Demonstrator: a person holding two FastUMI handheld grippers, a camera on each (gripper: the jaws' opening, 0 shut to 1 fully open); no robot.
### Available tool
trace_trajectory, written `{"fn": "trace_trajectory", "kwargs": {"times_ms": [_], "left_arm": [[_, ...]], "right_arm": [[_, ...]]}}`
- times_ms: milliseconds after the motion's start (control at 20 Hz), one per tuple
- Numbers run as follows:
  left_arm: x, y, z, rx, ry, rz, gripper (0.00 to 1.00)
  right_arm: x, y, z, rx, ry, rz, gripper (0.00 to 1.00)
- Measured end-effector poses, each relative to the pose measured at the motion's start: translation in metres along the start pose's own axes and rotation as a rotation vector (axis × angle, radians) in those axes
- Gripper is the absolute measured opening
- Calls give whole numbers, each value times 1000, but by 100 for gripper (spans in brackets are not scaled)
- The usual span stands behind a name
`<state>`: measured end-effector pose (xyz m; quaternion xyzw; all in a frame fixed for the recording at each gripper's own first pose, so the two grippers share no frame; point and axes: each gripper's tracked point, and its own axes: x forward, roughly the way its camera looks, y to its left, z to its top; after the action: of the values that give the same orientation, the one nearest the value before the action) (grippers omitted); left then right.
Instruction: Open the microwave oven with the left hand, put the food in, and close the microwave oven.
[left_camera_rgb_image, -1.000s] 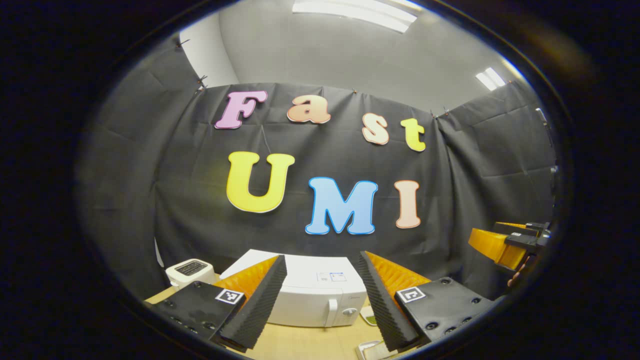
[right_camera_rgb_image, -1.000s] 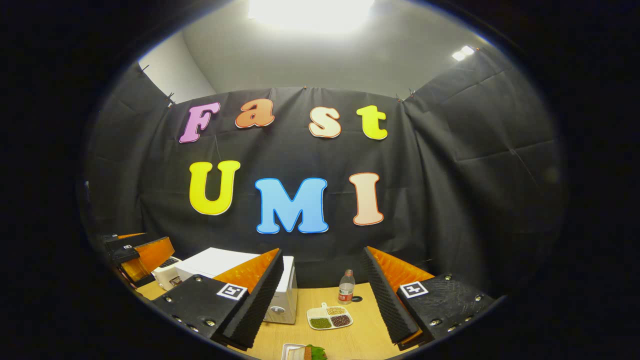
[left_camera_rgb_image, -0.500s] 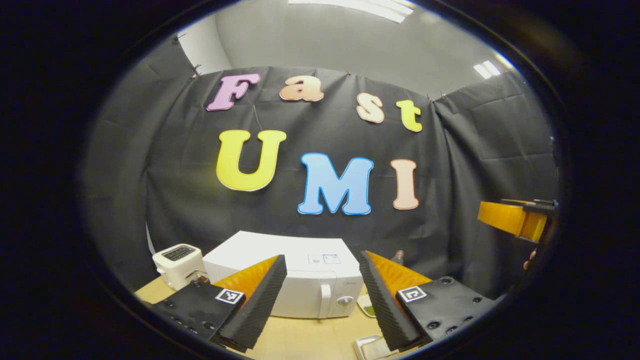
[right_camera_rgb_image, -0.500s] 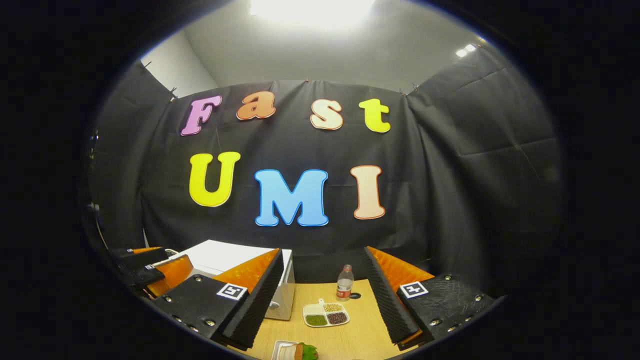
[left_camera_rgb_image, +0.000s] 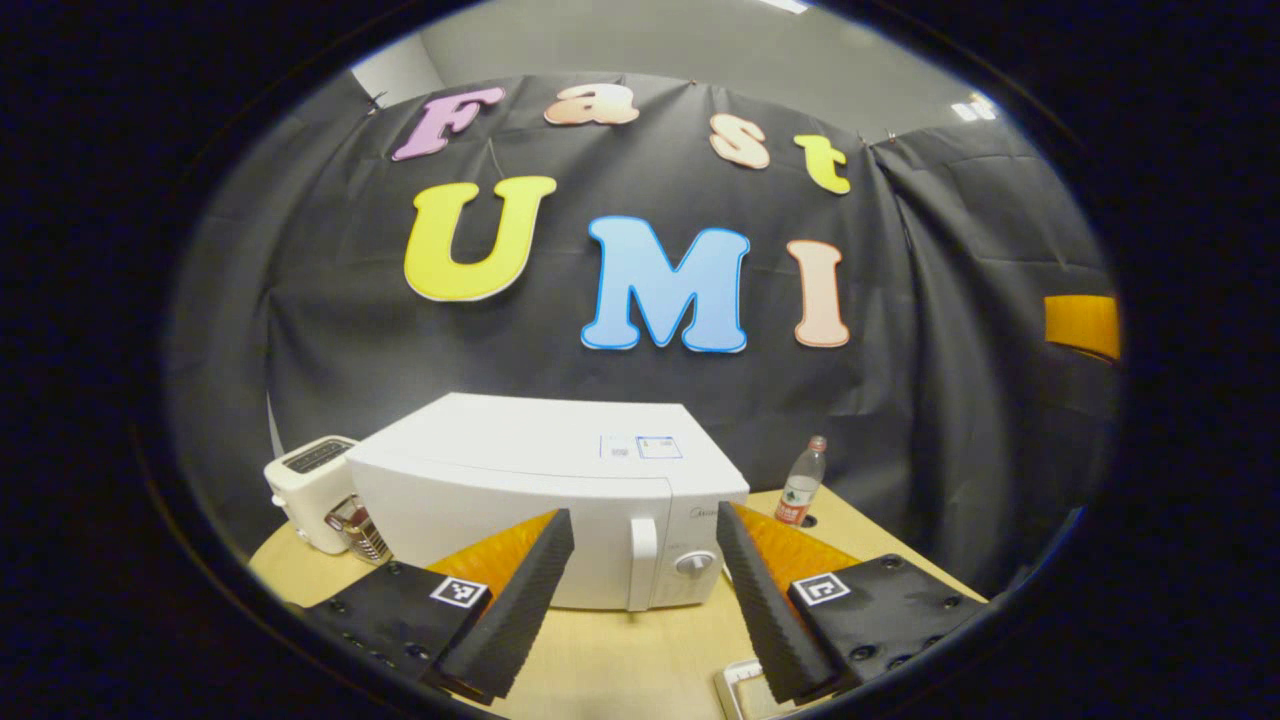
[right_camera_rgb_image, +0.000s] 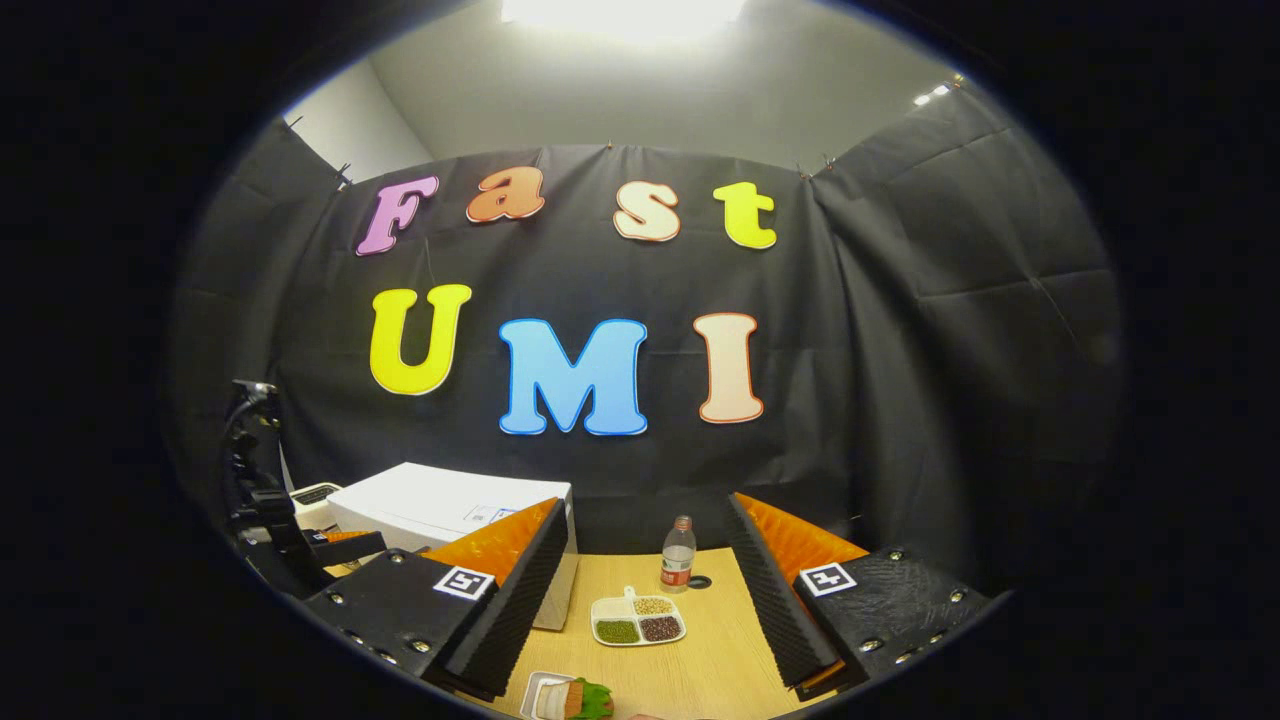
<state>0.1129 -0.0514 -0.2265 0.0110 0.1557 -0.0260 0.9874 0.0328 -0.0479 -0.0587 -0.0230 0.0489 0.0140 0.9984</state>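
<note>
My views are sharp at the centre, bowed at the edges, lit from above by a glaring ceiling light (right_camera_rgb_image: 620, 10).

Left gripper (left_camera_rgb_image: 635, 580) faces the closed microwave oven (left_camera_rgb_image: 545, 520)

Its jaws stand apart and empty above the tabletop (left_camera_rgb_image: 620, 660). A toaster (left_camera_rgb_image: 305, 490) stands left of the oven, a bottle (left_camera_rgb_image: 803, 482) to its right.
</note>
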Motion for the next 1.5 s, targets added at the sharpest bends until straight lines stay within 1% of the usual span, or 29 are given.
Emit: {"fn": "trace_trajectory", "kwargs": {"times_ms": [100,300,550,600,650,700,750,800,900,950,1000,1050,1100,1150,1200,1350,1400,1500], "left_arm": [[22,-1,-19,-12,39,3,94],[63,2,-58,1,125,13,94],[93,6,-95,13,199,26,92],[98,8,-99,26,207,33,84],[99,5,-104,20,226,17,74],[102,0,-105,10,221,18,57],[102,0,-101,38,217,24,39],[102,1,-102,68,218,25,35],[104,-1,-103,69,219,10,26],[103,-1,-102,63,220,-4,29],[101,0,-103,68,230,-19,21],[103,-1,-103,70,229,-26,20],[100,0,-103,79,246,-32,14],[106,-1,-104,68,240,-19,14],[101,0,-104,81,244,-18,6],[97,-1,-102,64,255,-30,6],[89,-1,-106,70,277,-34,6],[58,1,-111,96,267,-51,6]], "right_arm": [[3,-8,-6,-4,14,-10,95],[11,-25,-20,-6,55,-30,95],[19,-47,-35,-6,91,-63,95],[21,-50,-38,-5,98,-68,95],[22,-52,-40,-4,106,-72,95],[24,-53,-42,-4,112,-74,95],[25,-54,-43,-2,115,-76,95],[27,-54,-43,1,114,-76,95],[29,-50,-43,3,112,-69,95],[30,-48,-42,1,110,-66,95],[30,-46,-42,0,110,-60,95],[30,-44,-43,-1,111,-55,95],[30,-41,-44,-2,112,-49,95],[30,-38,-44,-2,113,-44,95],[29,-36,-44,-4,113,-39,95],[27,-32,-41,-8,106,-29,95],[25,-32,-41,-10,104,-28,95],[25,-32,-41,-9,103,-28,95]]}}
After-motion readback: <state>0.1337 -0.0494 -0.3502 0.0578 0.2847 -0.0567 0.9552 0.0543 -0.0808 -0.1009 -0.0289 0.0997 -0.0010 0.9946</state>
